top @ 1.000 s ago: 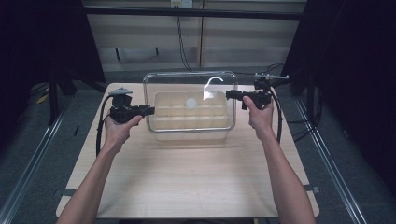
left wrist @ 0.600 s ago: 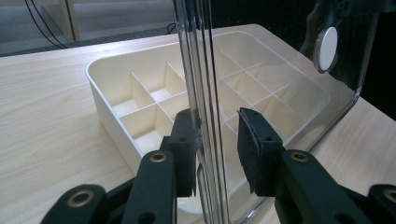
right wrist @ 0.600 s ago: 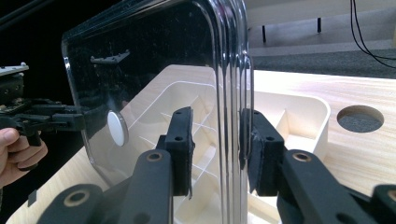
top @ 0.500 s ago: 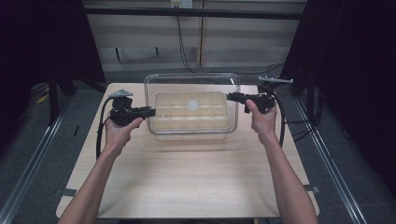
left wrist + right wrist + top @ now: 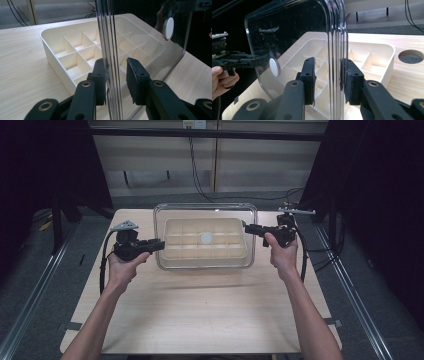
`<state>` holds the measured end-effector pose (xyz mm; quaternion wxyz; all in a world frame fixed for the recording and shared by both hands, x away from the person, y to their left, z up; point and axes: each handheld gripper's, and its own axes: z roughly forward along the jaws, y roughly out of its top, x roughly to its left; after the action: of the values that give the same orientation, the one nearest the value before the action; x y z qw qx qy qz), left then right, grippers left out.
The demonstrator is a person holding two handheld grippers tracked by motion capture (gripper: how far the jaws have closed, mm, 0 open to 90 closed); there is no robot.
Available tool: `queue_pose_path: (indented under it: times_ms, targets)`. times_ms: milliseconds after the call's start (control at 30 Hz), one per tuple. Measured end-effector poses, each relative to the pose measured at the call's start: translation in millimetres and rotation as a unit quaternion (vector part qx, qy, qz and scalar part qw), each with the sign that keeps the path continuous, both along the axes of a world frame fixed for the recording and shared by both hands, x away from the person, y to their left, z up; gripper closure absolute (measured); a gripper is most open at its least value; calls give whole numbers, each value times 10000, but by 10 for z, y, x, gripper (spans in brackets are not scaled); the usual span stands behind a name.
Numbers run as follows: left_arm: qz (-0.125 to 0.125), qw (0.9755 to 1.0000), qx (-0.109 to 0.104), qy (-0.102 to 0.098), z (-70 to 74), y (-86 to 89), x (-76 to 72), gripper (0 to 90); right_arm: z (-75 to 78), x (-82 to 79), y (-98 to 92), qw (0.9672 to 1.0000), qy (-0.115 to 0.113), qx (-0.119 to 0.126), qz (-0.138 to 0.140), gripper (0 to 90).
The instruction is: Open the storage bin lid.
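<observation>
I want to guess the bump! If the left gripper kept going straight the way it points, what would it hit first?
Probably the other gripper. The left gripper pinches the clear lid by its edge and points across the cream tray toward the right gripper, though depth is unclear.

Overhead light fell evenly on the tabletop (image 5: 200, 310); the surroundings stayed dark. The forearms cast soft shadows. Glare streaked the clear lid (image 5: 110, 37), which mirrored dark shapes. The nearest jaws appeared slightly soft in both gripper views.

Both claws black: left claw (image 5: 159, 243), right claw (image 5: 247, 228). Brass rivets, grey top plates, black trailing cables (forearms bare, no sleeves).
</observation>
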<state>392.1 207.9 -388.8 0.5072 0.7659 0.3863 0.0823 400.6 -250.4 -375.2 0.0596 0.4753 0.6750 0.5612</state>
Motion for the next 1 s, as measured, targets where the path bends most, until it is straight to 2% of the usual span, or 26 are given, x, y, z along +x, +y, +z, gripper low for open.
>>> queue_pose_path:
  times_ms: [333,633,1000]
  targets:
    - [-36,10000,-81,-5,-19,65,-81,708,43,-109,56,10000,-38,-48,43,668]
    - [-78,10000,6,-42,-23,96,-165,705,12,-227,84,9999,-35,-81,64,669]
    - [-137,9999,-54,-18,-27,140,-306,708,29,-377,99,9998,-71,-50,160,681]
